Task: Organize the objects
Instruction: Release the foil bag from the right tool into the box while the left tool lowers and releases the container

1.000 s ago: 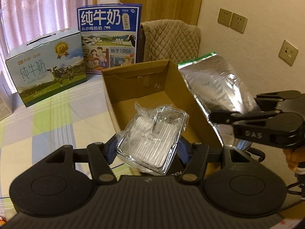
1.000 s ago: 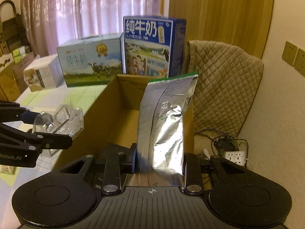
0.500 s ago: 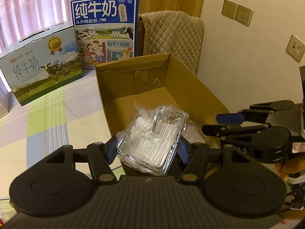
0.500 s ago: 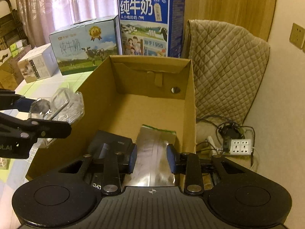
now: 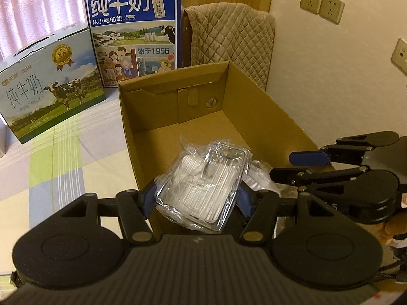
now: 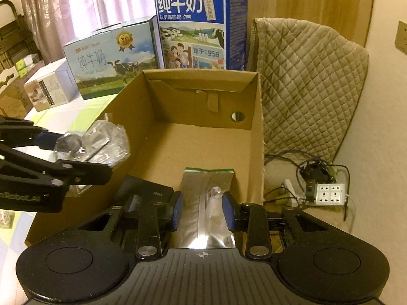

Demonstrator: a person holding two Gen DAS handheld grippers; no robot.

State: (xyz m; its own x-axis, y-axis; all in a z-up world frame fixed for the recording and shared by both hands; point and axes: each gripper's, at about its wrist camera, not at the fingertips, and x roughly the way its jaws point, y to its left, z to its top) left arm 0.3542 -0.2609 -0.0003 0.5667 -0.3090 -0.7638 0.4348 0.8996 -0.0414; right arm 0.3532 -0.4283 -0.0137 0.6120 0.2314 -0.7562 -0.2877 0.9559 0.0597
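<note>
I hold my left gripper [image 5: 198, 198] closed on a clear plastic packet [image 5: 203, 185], the blue pads pressed against its two sides; it hangs above the near left wall of the cardboard box [image 6: 255, 137], not yet inside. My right gripper [image 6: 203, 212] is low over the box with its fingers parted; the silver foil pouch [image 6: 207, 193] lies flat on the box floor between them, and the pads look clear of its edges, so I judge it released rather than gripped, though the margin is slim. A dark flat item [image 6: 145, 190] sits on the box floor just left of the pouch; I cannot tell what it is. So two things are in the box and one is in the air; what remains for me, as I judge it, is to lower the packet into the open floor at the far end and let go. The milk cartons [image 5: 51, 89] stand on the tablecloth [image 5: 63, 157] beyond the box; whether they belong to the task I cannot say.
</note>
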